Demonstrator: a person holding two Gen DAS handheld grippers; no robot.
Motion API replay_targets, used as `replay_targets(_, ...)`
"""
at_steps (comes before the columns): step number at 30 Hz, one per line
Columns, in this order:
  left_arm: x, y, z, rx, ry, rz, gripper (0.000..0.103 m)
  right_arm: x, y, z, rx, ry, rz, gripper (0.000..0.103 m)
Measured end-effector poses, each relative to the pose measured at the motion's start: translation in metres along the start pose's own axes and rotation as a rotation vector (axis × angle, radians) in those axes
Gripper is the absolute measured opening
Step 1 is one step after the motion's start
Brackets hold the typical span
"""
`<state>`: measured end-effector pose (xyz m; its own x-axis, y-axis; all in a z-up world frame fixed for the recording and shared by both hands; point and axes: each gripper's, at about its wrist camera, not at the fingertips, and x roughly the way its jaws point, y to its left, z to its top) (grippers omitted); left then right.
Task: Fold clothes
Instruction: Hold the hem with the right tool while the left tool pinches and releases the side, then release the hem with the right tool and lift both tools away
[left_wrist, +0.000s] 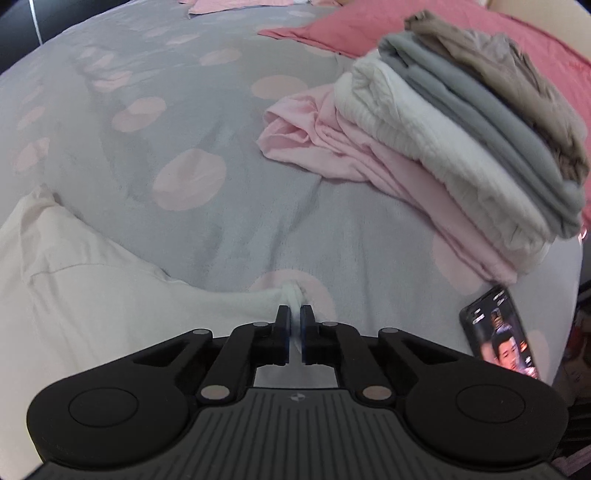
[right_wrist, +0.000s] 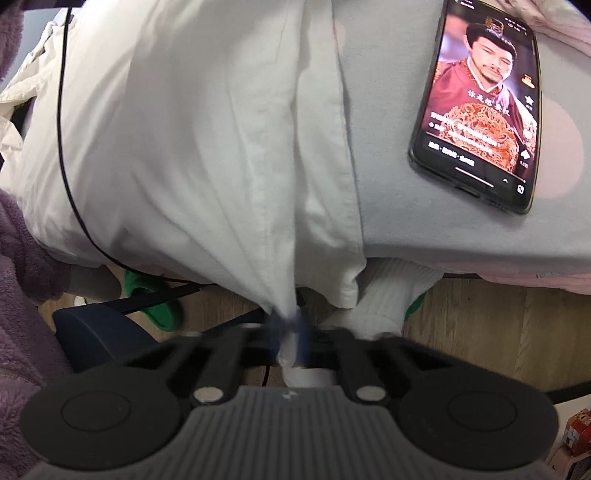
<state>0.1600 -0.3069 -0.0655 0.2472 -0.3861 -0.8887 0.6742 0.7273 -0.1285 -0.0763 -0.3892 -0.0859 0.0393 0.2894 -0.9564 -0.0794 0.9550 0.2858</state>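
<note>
Left gripper (left_wrist: 294, 321) jaws clamped on bunched corner of white garment (left_wrist: 92, 295), pinning it just above bed (left_wrist: 147, 166). Right gripper (right_wrist: 290, 332) jaws clamped on another edge past bed's side, above floor (right_wrist: 480, 314); likely stretching cloth taut for fold. Garment thin, creased, draped over bed edge. Phone (right_wrist: 480, 103) beside garment. Folded stack (left_wrist: 443, 140) farther up bed.

Home bedroom, dotted grey bedspread (left_wrist: 221, 221), folded clothes pile (left_wrist: 461, 147)
</note>
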Motion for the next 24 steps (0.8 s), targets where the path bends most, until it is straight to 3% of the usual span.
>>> replay_targets(9, -0.021, 0.018, 0.007, -0.116, -0.091, -0.089, 0.002, -0.030, -0.002, -0.004, 0.021, 0.013, -0.071, 0.004)
replay_targets(16, -0.005, 0.020, 0.001, -0.142, -0.103, -0.118, 0.003, -0.003, -0.016, -0.003, 0.046, 0.120, -0.074, 0.001)
replay_targets(19, -0.009, 0.023, -0.007, -0.148, -0.109, -0.143, 0.013, 0.003, -0.014, -0.003, 0.030, 0.155, -0.070, 0.008)
replay_targets(20, -0.013, 0.024, -0.009, -0.144, -0.115, -0.150, 0.023, 0.004, -0.011, -0.003, 0.016, 0.157, -0.072, 0.011)
replay_targets(21, -0.018, 0.025, -0.013, -0.134, -0.123, -0.156, 0.029, 0.001, -0.004, -0.003, -0.009, 0.146, -0.076, 0.016)
replay_targets(22, -0.023, 0.026, -0.017, -0.122, -0.132, -0.161, 0.031, -0.001, 0.002, -0.003, -0.033, 0.134, -0.080, 0.033)
replay_targets(23, -0.029, 0.028, -0.021, -0.111, -0.138, -0.166, 0.031, -0.003, 0.008, -0.003, -0.058, 0.123, -0.084, 0.041)
replay_targets(24, -0.034, 0.031, -0.024, -0.102, -0.138, -0.169, 0.031, -0.005, 0.015, -0.003, -0.083, 0.112, -0.089, 0.041)
